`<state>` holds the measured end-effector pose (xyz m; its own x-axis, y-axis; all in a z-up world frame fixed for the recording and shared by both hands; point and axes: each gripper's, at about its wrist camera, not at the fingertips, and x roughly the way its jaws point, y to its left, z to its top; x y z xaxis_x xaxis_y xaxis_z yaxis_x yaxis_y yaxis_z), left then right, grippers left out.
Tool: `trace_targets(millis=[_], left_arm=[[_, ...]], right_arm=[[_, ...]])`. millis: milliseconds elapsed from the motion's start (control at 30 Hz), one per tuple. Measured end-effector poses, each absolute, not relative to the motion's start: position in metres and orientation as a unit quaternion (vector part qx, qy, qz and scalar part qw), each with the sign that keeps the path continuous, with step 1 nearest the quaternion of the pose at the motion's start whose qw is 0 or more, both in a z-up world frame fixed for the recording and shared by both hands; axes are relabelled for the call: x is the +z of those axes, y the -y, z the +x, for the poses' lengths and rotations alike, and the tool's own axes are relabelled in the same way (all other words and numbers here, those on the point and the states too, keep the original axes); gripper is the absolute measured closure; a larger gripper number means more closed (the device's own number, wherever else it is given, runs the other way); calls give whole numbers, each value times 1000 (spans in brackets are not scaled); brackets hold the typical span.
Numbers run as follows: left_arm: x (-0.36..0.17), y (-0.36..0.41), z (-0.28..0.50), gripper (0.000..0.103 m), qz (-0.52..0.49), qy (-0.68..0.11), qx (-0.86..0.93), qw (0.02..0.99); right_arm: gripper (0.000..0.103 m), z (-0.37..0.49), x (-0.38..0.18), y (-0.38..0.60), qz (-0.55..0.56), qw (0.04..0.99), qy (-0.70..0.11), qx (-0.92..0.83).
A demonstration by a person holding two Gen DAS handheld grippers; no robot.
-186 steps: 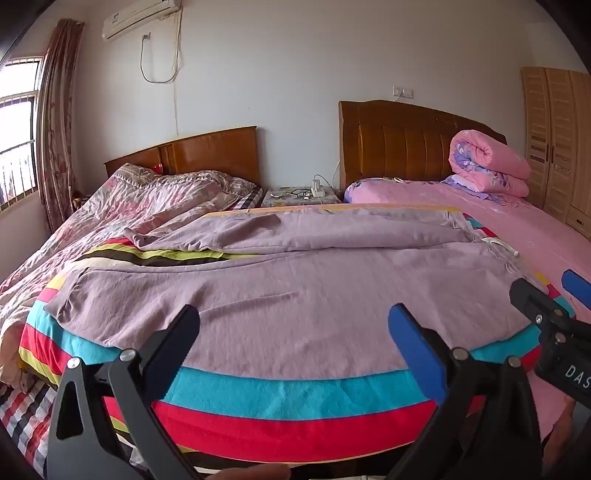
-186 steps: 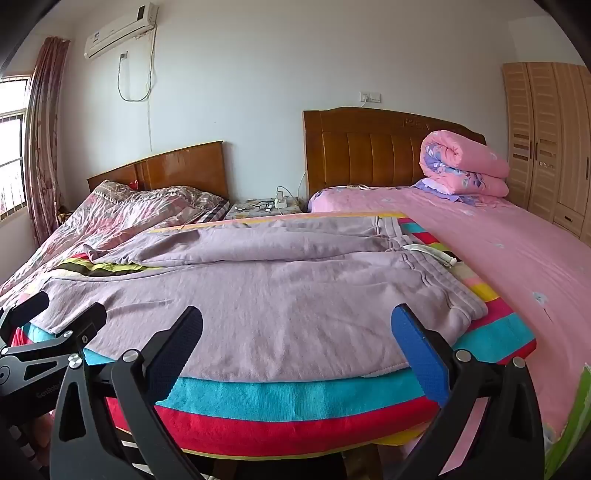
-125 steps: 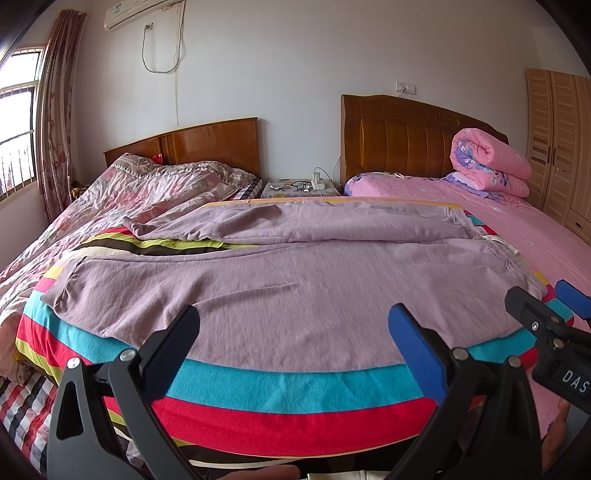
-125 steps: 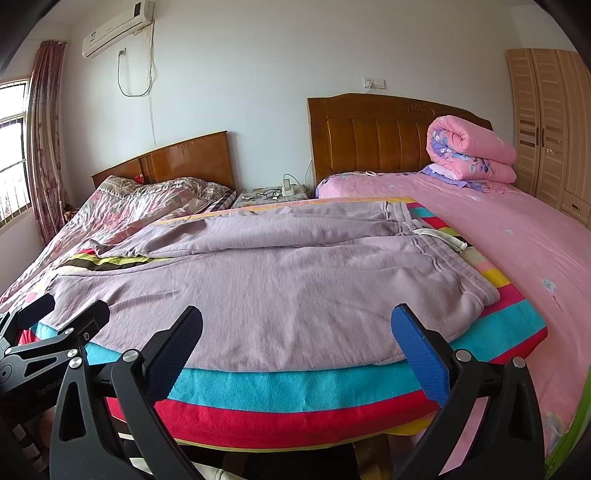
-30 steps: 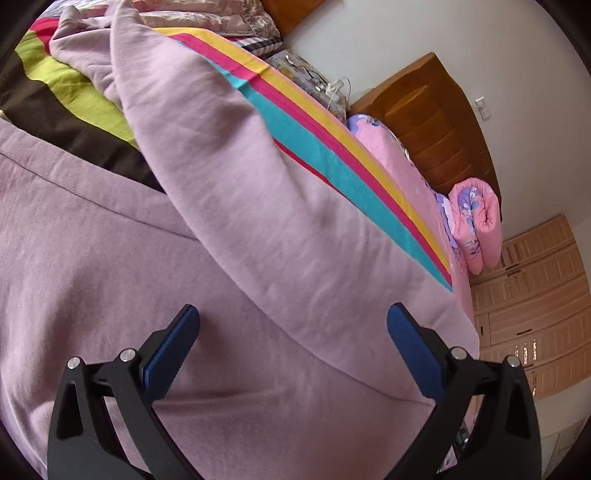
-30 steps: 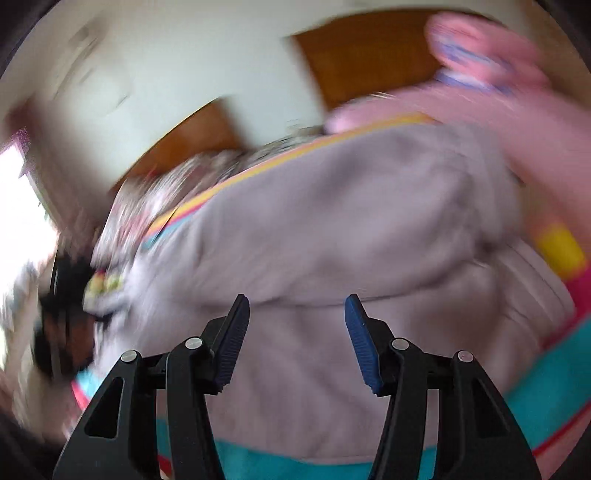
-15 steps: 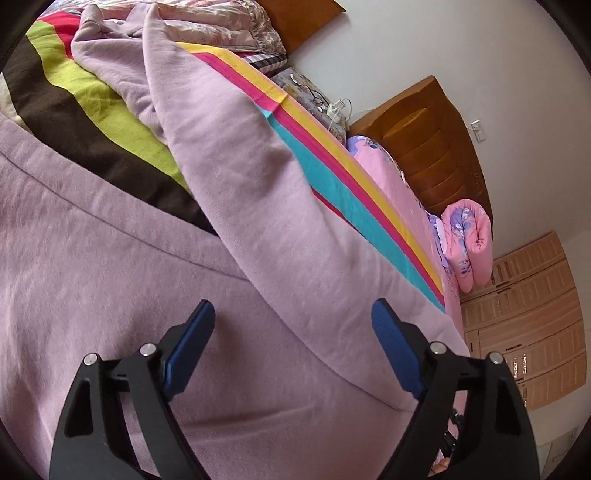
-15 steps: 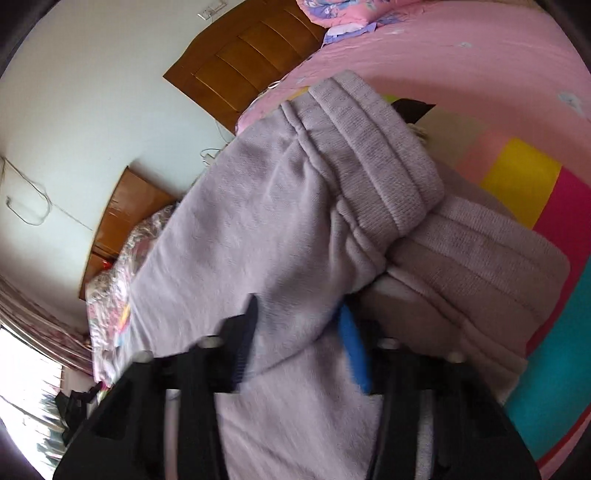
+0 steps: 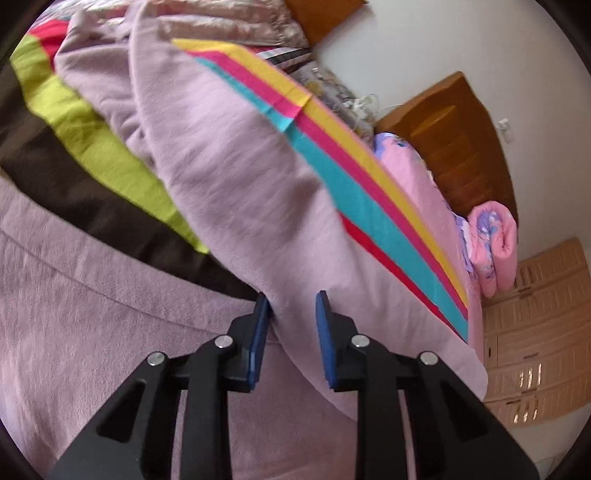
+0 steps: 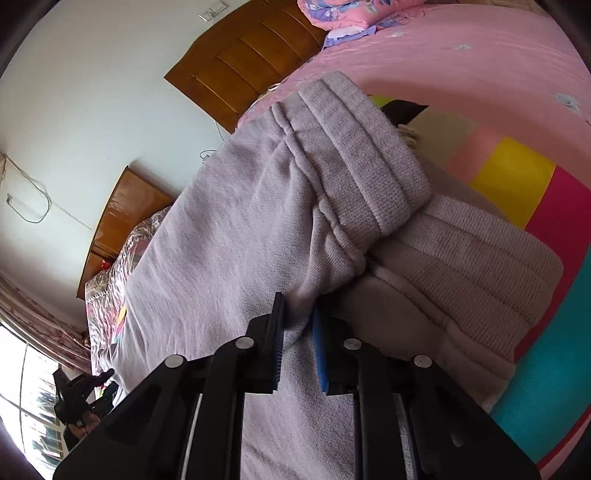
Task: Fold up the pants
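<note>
Lilac sweatpants (image 9: 229,177) lie spread on a striped blanket (image 9: 354,199). In the left wrist view my left gripper (image 9: 291,314) is shut on the edge of the far pant leg, which is lifted off the blanket. The near leg (image 9: 92,332) lies flat below. In the right wrist view my right gripper (image 10: 297,321) is shut on the pants (image 10: 221,236) just below the ribbed waistband (image 10: 362,155), which is raised over the lower waistband layer (image 10: 465,266).
The striped blanket (image 10: 517,184) covers a table between two beds. A pink bed (image 10: 461,48) with a rolled quilt (image 9: 495,243) and a wooden headboard (image 9: 454,144) lies to the right. Wardrobes (image 9: 535,332) stand beyond. A floral quilt (image 9: 236,22) lies far left.
Both grippers dropped from in front of the table onto the pants. The left jaws closed on the far leg's edge; the right jaws closed by the waistband. Both pinched parts have risen.
</note>
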<state>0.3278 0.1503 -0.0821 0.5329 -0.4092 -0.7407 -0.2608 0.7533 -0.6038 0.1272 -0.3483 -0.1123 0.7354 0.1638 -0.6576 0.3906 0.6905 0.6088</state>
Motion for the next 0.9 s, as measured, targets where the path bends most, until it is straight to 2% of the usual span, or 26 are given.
trace_targets(millis=[133, 367, 567, 700, 767, 900], left_arm=[[-89, -154, 333, 99, -357, -488, -35, 796], [-62, -161, 303, 101, -367, -426, -58, 825], [17, -161, 278, 101, -346, -364, -99, 859], [68, -152, 198, 100, -289, -316, -128, 894], [59, -147, 162, 100, -276, -330, -130, 893], [-40, -149, 140, 93, -273, -452, -78, 846]], right_arm=[[92, 115, -105, 351, 393, 848, -350, -61], [93, 113, -78, 353, 384, 865, -320, -42], [94, 130, -22, 363, 359, 891, -279, -7], [94, 104, -2, 372, 340, 901, -270, 13], [94, 81, -18, 382, 346, 892, -291, 10], [93, 55, -83, 393, 361, 854, -374, -16]])
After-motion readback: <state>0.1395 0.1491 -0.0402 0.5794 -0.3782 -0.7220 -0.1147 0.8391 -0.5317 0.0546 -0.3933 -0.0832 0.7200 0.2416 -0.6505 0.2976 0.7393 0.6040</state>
